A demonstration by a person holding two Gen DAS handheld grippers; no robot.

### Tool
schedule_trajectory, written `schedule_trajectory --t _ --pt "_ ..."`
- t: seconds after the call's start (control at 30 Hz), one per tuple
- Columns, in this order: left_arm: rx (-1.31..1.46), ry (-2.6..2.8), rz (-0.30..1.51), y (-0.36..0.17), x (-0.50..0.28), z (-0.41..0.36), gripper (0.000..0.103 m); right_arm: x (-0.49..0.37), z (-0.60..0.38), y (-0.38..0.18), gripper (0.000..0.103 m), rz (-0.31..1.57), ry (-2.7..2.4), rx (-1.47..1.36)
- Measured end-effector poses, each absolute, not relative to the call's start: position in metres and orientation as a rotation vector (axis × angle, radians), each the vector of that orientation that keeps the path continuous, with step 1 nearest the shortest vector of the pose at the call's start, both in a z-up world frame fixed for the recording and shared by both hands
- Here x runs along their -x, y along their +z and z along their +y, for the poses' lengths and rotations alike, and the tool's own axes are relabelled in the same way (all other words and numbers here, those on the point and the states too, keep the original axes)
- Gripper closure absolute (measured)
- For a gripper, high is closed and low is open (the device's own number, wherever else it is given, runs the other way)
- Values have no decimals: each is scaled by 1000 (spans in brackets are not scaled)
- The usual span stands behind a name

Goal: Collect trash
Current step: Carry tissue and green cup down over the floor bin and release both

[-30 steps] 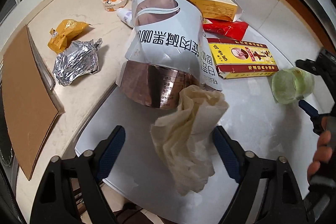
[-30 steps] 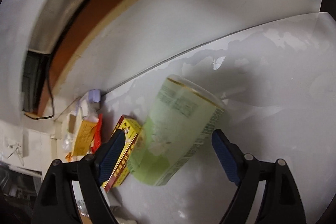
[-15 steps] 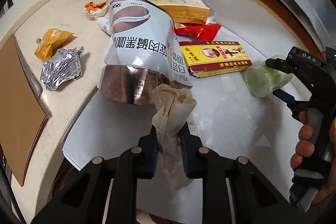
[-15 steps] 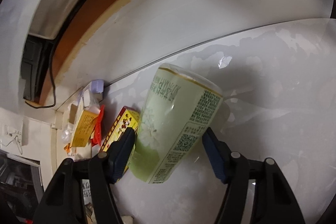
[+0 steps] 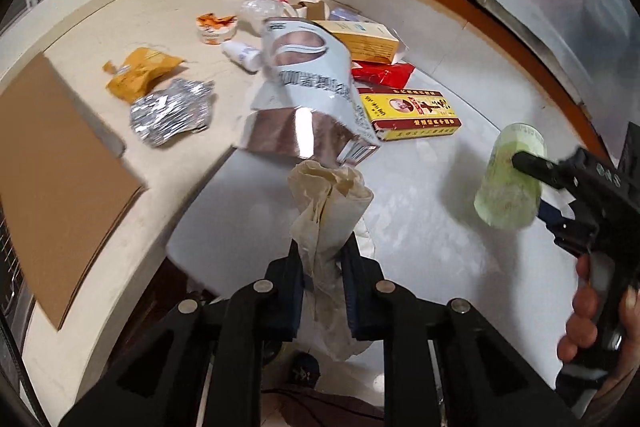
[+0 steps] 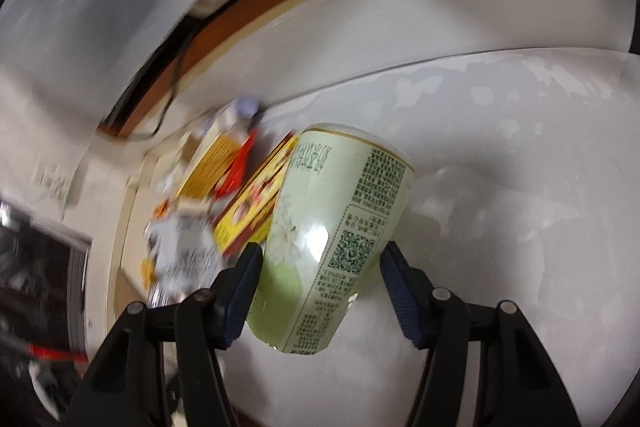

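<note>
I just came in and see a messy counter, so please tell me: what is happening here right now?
A person is collecting trash with two hand-held grippers. The left hand-held gripper is shut on a crumpled beige paper napkin. The right hand-held gripper has just been closing on a pale green paper cup, and its pads now press the cup's sides. Other litter remains on the counter: a foil wrapper, a yellow box and a white pouch.

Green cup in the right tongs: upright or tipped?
Tipped. The cup leans between the right tongs, rim up and away, lifted clear of the white sheet.
</note>
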State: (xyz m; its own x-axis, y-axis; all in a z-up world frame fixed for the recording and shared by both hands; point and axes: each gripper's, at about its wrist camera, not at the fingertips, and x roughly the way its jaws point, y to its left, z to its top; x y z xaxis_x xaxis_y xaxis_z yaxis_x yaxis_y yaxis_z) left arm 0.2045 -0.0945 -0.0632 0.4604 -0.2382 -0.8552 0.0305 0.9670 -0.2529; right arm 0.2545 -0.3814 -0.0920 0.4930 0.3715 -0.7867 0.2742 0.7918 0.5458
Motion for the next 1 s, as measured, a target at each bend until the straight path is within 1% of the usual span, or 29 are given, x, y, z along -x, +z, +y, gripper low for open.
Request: schedule_trajectory --t 0.27,0.5,0.67,0.83,1.0 --pt "188 -174 1045 -46 -141 -46 88 -179 -326 -61 42 1103 252 -516" --pt "161 -169 1021 -37 -70 2 88 -119 -257 -50 43 1155 386 -390" --pt "155 -176 1011 -36 -25 37 88 -73 -200 -41 44 1140 469 -283" --pt "151 -213 1010 -49 6 60 88 -38 -155 -48 44 1127 477 -190" --pt "104 -251 1057 -84 27 58 88 -10 -128 -79 44 1175 440 -136"
